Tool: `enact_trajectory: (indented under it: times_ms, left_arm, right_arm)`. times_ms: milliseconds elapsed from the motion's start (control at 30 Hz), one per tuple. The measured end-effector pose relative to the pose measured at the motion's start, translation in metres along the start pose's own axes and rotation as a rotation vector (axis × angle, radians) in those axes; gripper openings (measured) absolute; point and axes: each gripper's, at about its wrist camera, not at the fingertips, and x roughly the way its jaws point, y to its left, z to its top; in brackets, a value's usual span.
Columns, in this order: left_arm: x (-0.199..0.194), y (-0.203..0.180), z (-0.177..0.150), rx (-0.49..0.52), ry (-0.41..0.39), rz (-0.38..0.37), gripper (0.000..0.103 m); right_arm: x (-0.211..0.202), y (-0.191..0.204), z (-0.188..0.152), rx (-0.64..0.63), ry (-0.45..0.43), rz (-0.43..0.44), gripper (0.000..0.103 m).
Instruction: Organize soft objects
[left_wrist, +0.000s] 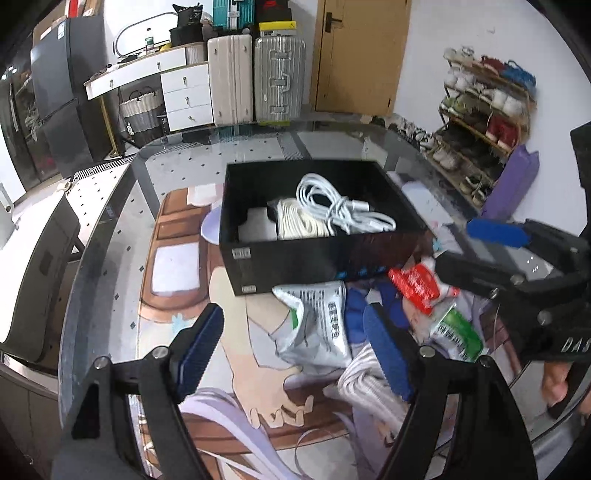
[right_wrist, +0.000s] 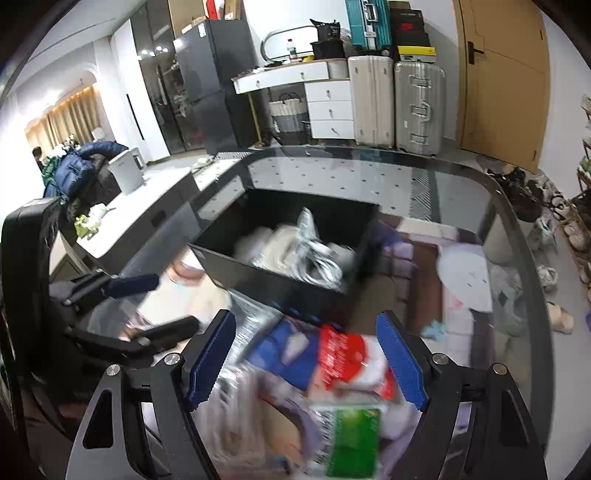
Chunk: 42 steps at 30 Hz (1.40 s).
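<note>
The soft packets (left_wrist: 421, 291) lie heaped on the desk (left_wrist: 110, 288) just in front of the black box (left_wrist: 317, 254). Both my left hand-held gripper (left_wrist: 295, 350) and right hand-held gripper (right_wrist: 306, 360) are spread wide, empty. Crowding one pile, they could collide or snag the cord bundle (left_wrist: 373, 391).

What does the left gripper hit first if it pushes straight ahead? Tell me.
Probably the silver packet, which lies between the open fingers of the left gripper on the glass table. Past it stands the black box. Depth is hard to judge here.
</note>
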Motion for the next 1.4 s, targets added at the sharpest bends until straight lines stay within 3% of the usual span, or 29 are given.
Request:
enact_trajectory:
  times_ms: [300,500,767,933,1100,1200,1400]
  left_arm:
    - [0.007,-0.010,-0.030,0.070,0.057,0.018,0.079]
    - [0.008,-0.022,-0.038,0.131,0.069,0.012,0.079]
    - [0.013,-0.011,-0.040,0.084,0.118,-0.025,0.079]
    - [0.009,-0.005,-0.032,0.078,0.095,-0.002,0.079]
    - [0.010,0.015,-0.026,0.049,0.097,0.023,0.079]
    - [0.010,0.021,-0.025,0.034,0.090,0.046,0.079]
    - [0.012,0.016,-0.026,0.057,0.094,0.050,0.079]
  right_arm:
    - [-0.007,-0.038,-0.032,0.034,0.061,-0.063,0.080]
    - [-0.002,-0.025,-0.035,0.010,0.093,-0.033,0.080]
    - [0.009,-0.017,-0.040,0.000,0.146,-0.013,0.080]
    - [0.009,0.000,-0.043,-0.042,0.158,0.041,0.080]
    - [0.014,0.037,-0.046,-0.130,0.189,0.204,0.082]
    - [0.026,0.057,-0.052,-0.203,0.222,0.165,0.083]
    - [0.053,0.072,-0.066,-0.249,0.318,0.179,0.081]
